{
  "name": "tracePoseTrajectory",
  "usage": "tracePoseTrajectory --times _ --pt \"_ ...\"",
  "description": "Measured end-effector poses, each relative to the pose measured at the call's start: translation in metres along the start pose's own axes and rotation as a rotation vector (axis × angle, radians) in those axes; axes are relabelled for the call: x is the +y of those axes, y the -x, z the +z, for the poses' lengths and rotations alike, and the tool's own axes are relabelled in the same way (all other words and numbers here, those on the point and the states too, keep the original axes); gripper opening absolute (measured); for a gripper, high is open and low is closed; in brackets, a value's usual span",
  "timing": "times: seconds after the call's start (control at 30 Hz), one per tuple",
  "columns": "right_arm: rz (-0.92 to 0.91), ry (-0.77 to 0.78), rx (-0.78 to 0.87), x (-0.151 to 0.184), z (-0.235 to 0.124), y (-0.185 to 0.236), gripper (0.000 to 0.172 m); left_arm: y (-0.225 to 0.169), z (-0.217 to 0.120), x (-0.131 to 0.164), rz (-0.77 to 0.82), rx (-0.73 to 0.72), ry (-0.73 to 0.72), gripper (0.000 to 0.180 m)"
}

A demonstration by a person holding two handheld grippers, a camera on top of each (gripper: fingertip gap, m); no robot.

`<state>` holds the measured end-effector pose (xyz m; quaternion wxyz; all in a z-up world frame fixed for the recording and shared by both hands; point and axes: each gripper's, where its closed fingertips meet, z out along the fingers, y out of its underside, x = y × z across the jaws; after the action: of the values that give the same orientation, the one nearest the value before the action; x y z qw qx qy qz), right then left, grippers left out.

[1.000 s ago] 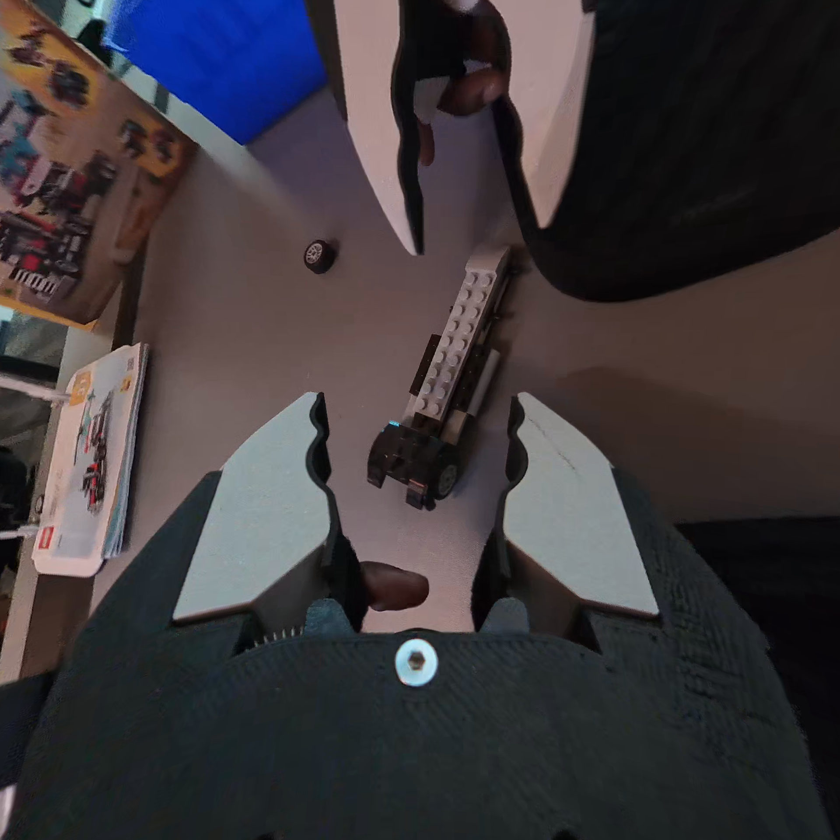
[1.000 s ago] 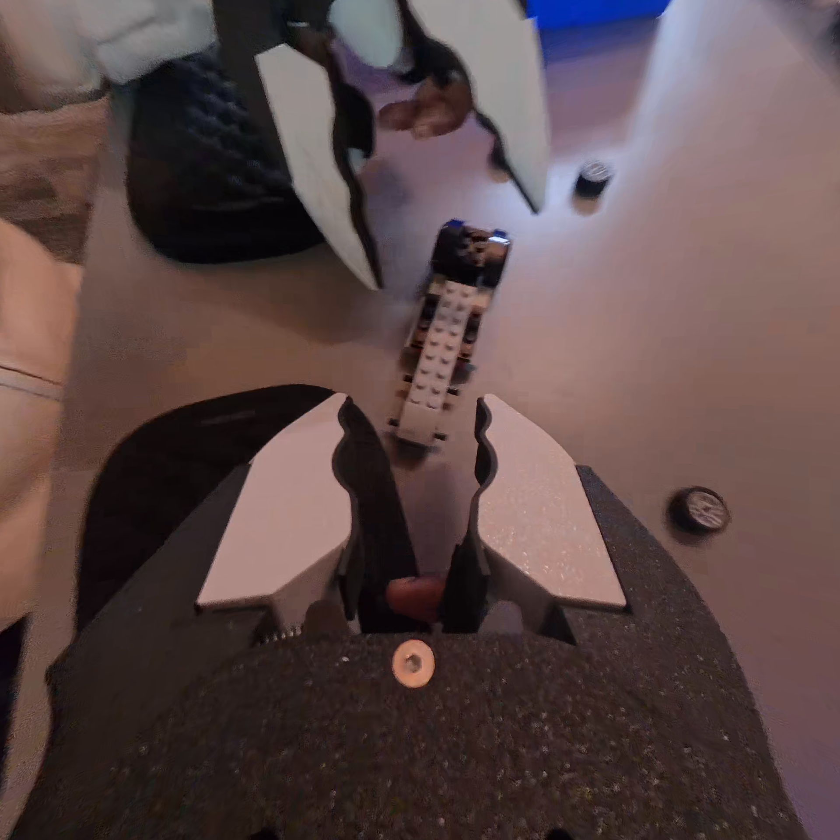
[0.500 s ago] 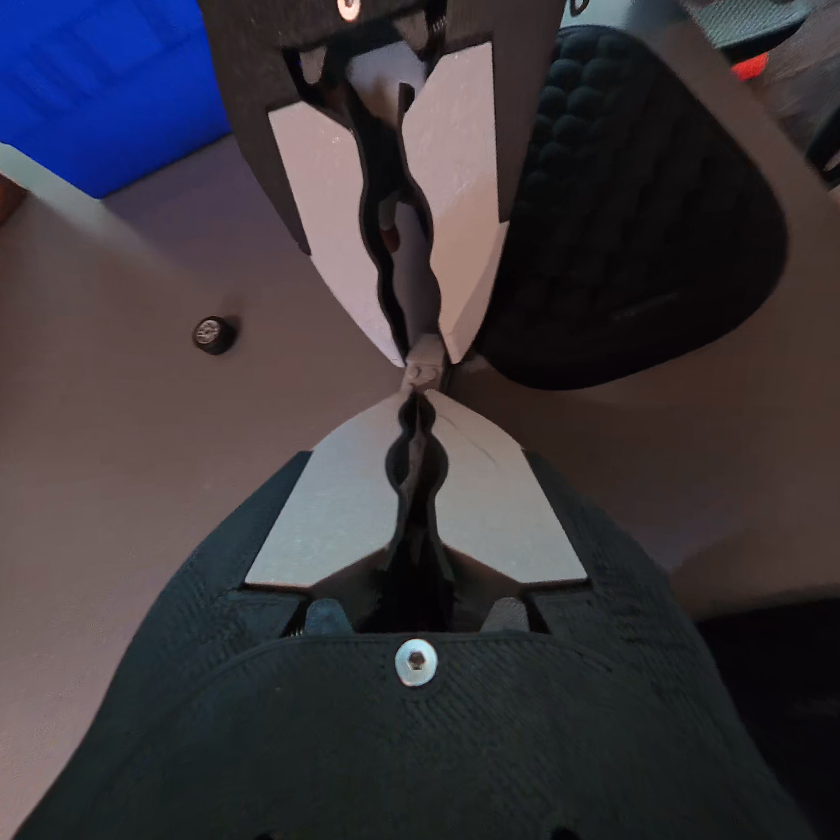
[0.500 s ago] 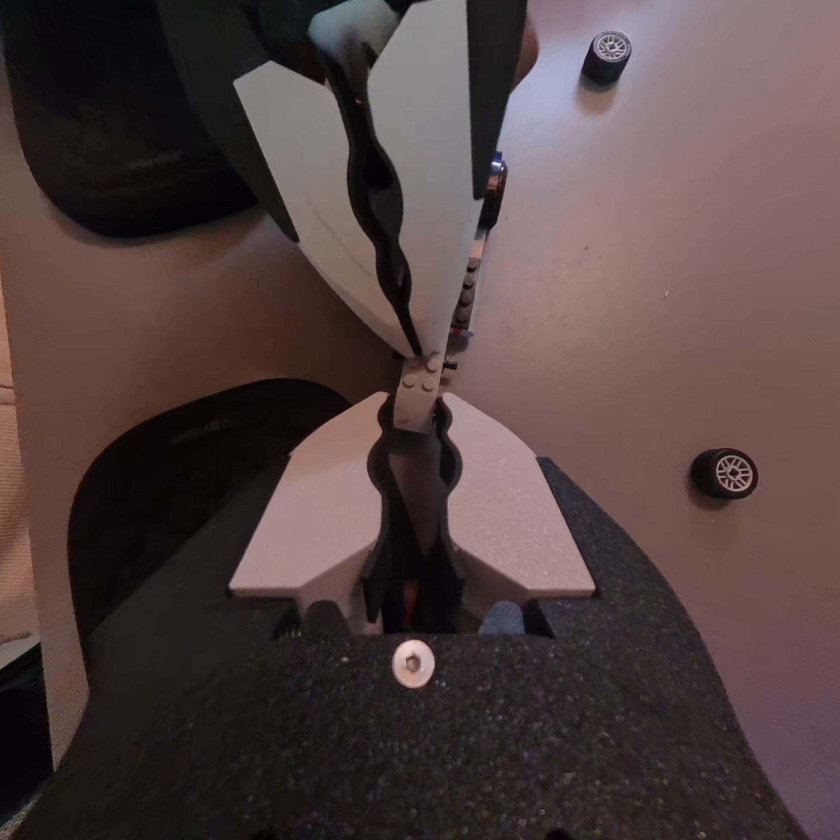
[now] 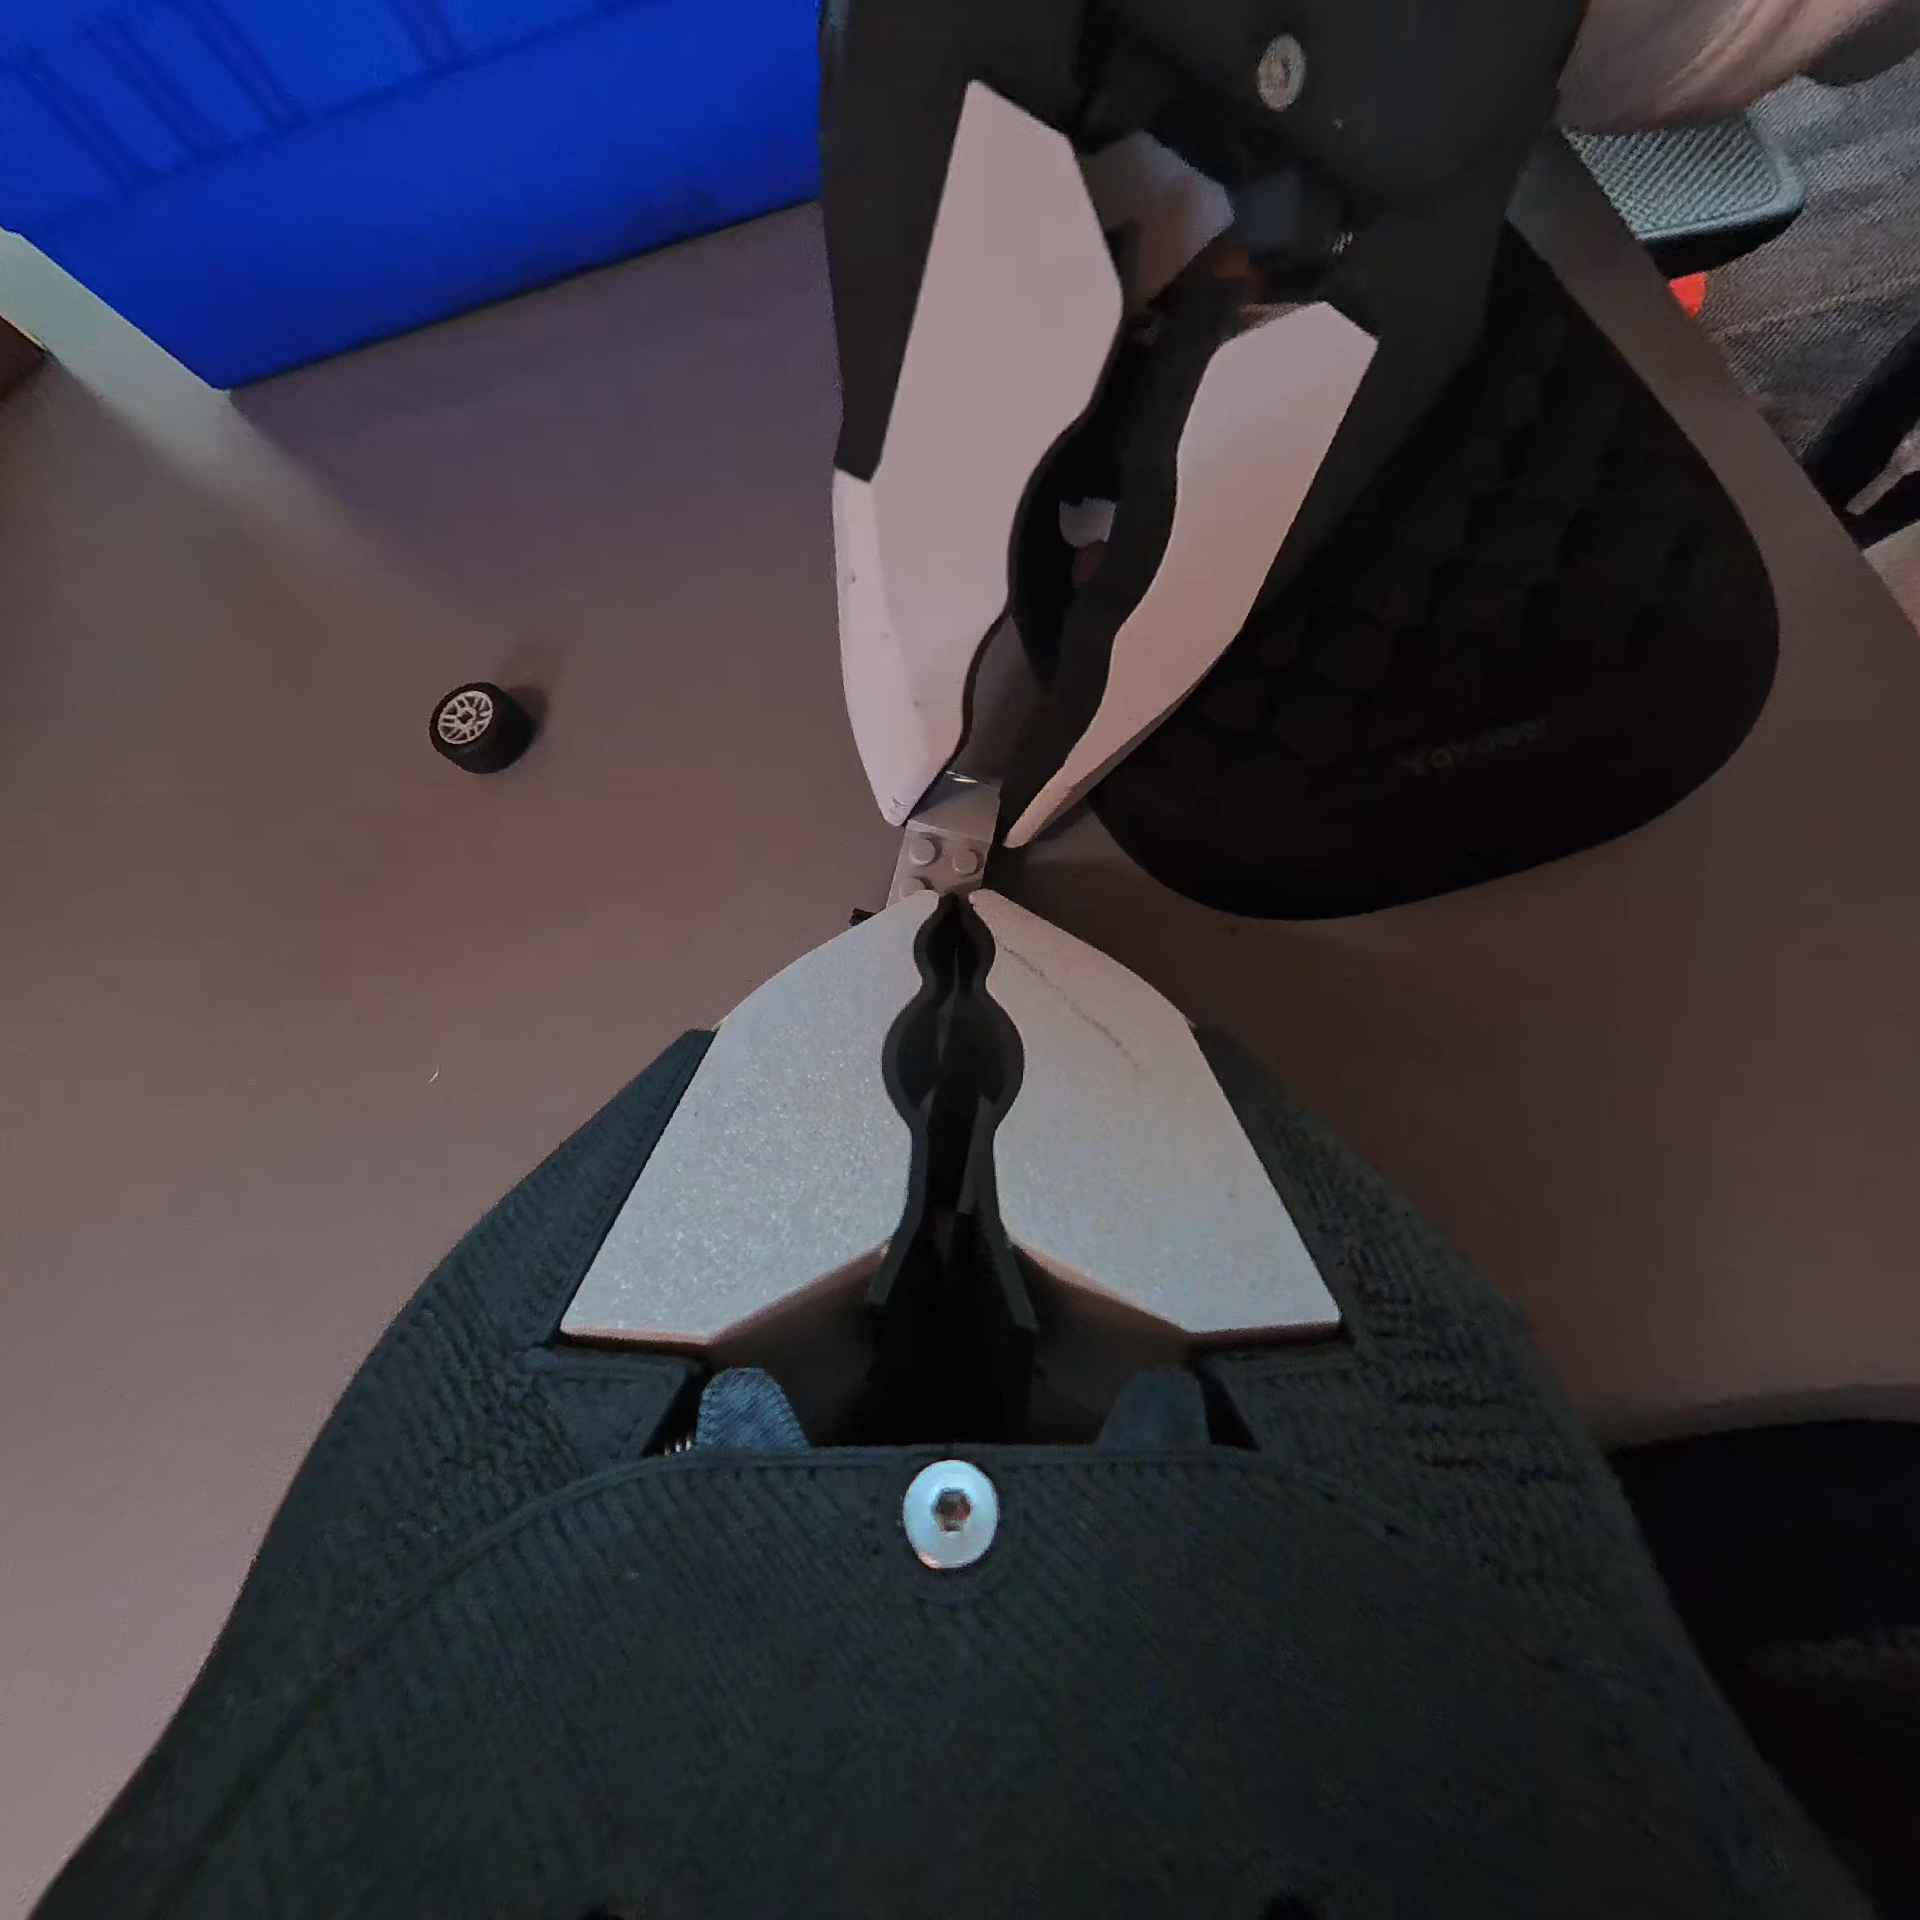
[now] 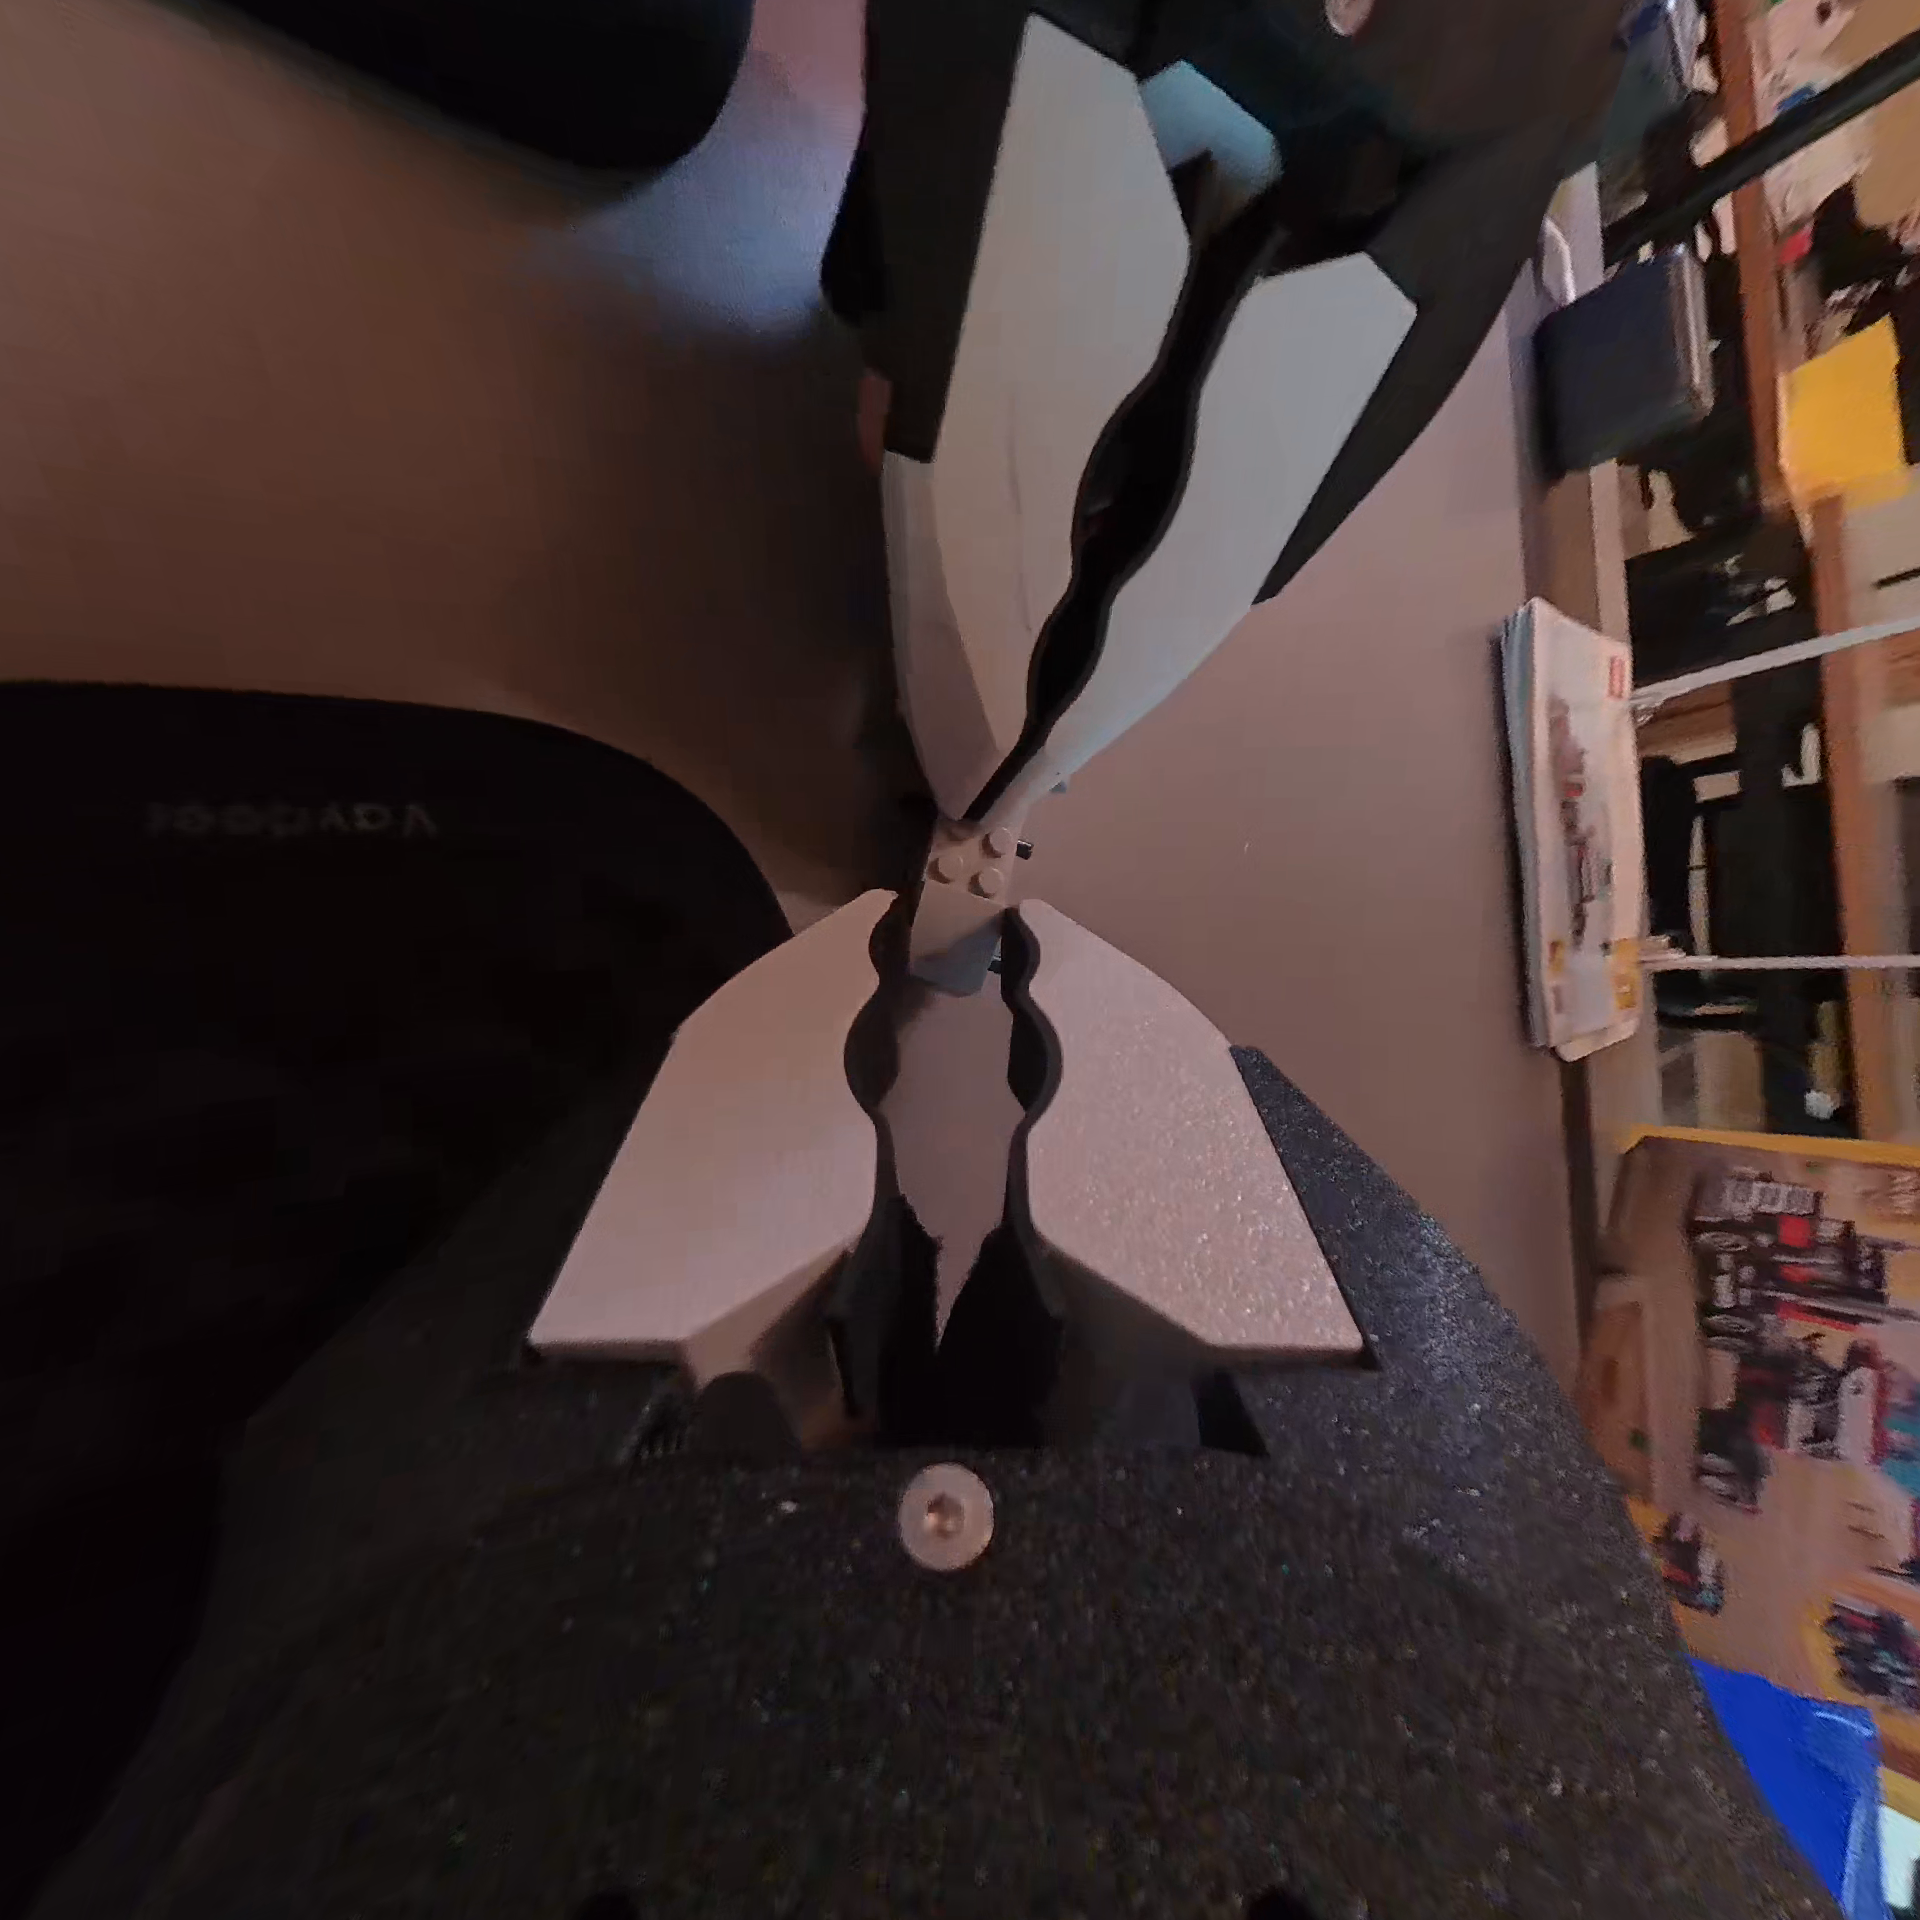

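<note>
Two tools meet tip to tip on one grey brick piece above the desk.

Left wrist view: the left tool (image 5: 948,906) has its tips almost together at one end of the grey studded brick piece (image 5: 940,857) — what sits between them is hidden. The right tool (image 5: 951,816) comes down from the top and pinches the other end. A small black wheel (image 5: 480,725) lies well apart on the desk (image 5: 260,987).

Right wrist view: the right tool (image 6: 951,920) squeezes the brick piece (image 6: 961,904) between both pads — the left tool (image 6: 971,808) is closed at its far end. A booklet (image 6: 1569,821) lies at the desk edge.
</note>
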<state>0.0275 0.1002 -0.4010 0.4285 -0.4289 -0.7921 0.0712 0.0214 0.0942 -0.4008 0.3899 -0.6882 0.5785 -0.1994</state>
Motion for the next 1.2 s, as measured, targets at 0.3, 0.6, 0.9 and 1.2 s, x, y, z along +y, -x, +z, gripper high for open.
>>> tracePoseTrajectory --times 0.3,0.6,0.9,1.2 --pt "0.297 -0.147 -0.174 -0.007 0.001 -0.007 0.006 0.014 0.000 0.004 -0.154 0.006 0.011 0.000" --pt "0.522 -0.081 -0.399 0.008 0.013 -0.010 0.016 0.015 0.000 0.004 -0.152 -0.001 0.013 0.000" --pt "-0.195 -0.107 -0.131 -0.015 0.003 -0.004 0.000 0.017 0.001 0.005 -0.192 0.020 0.017 0.000" --pt "0.502 -0.068 -0.405 0.005 0.007 -0.013 0.048 0.014 0.000 0.004 -0.160 0.024 0.007 0.000"
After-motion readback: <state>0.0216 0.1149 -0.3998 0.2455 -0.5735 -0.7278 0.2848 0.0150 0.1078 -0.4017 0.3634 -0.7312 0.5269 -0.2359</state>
